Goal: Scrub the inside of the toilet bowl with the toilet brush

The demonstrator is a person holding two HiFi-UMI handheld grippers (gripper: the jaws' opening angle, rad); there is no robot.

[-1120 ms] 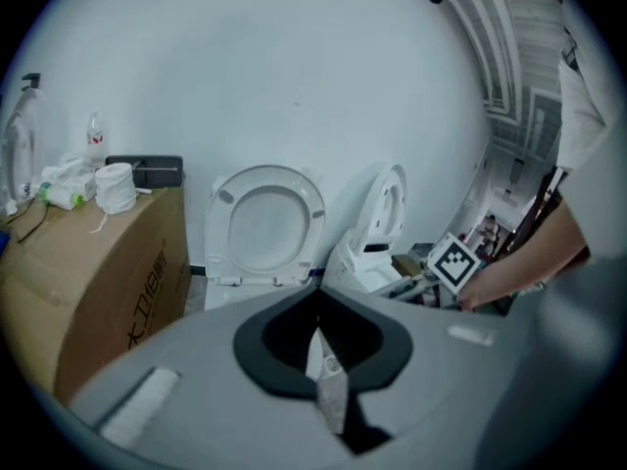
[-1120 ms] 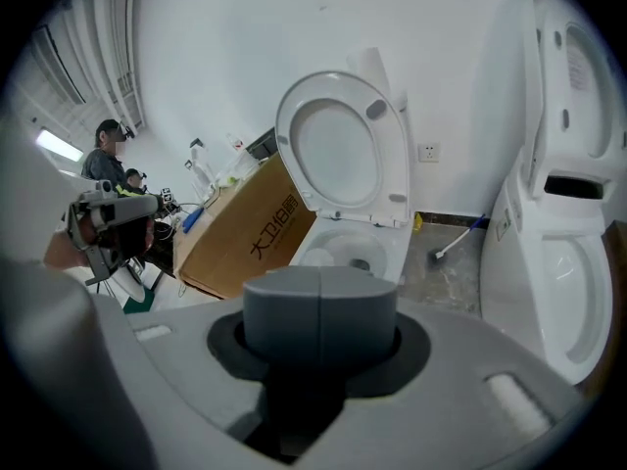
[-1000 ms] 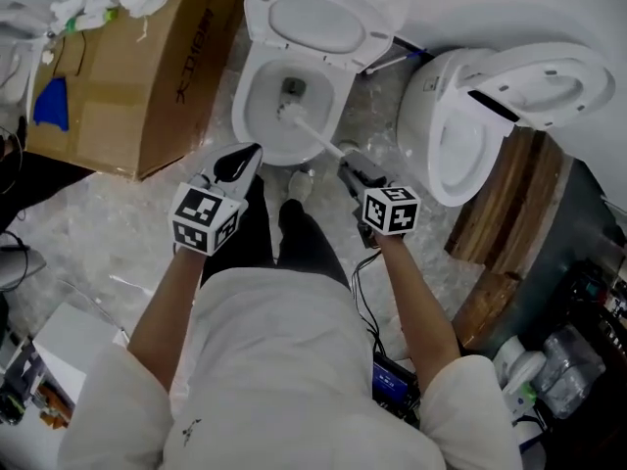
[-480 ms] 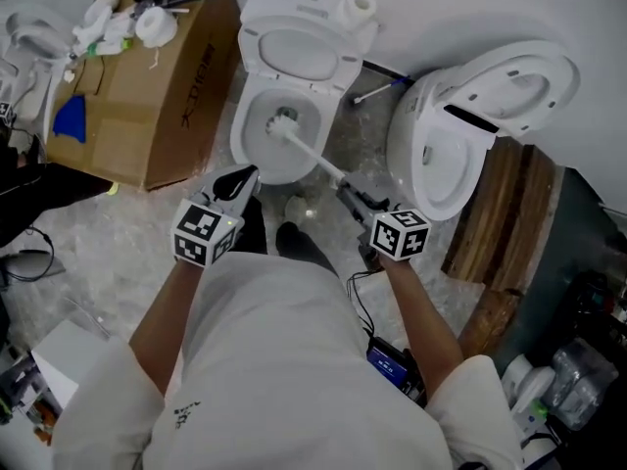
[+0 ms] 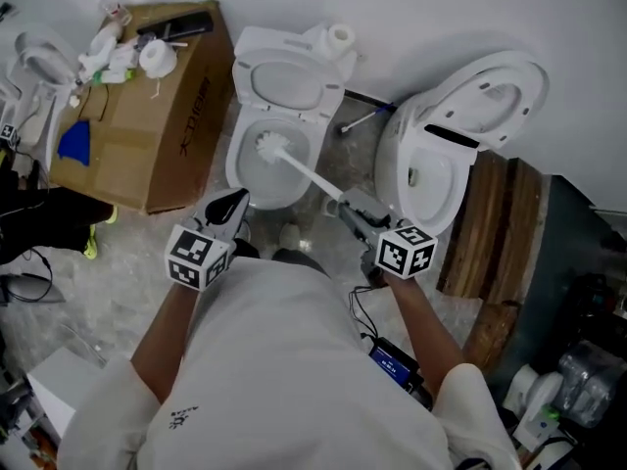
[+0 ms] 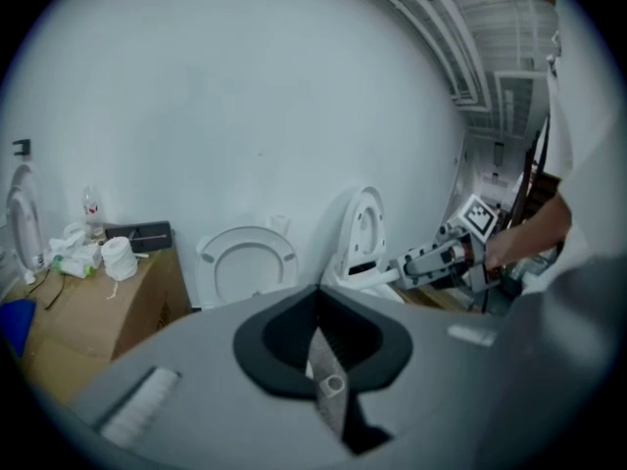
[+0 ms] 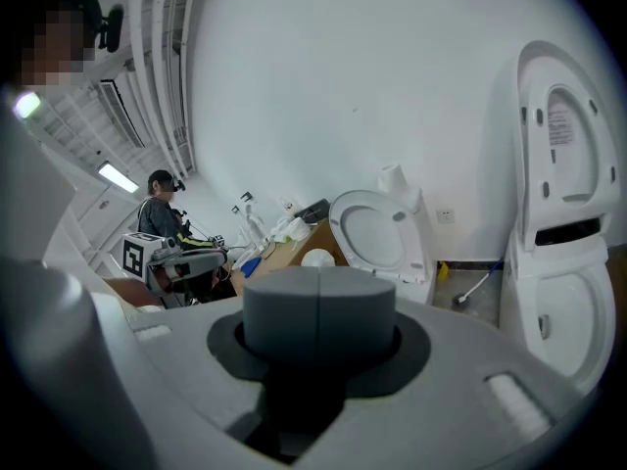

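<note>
The toilet brush (image 5: pixel 310 177) lies on a slant. Its long white handle runs from the right claw (image 5: pixel 350 207) up and left to the bristly head, which is inside the oval toilet bowl (image 5: pixel 235 163). The right claw is clamped on the handle's end. The left claw (image 5: pixel 232 204) is closed on nothing, near the bowl's front rim. A cardboard box (image 5: pixel 147 125) stands close on the left and a second glossy white toilet (image 5: pixel 431 179) on the right, leaving narrow floor between.
</note>
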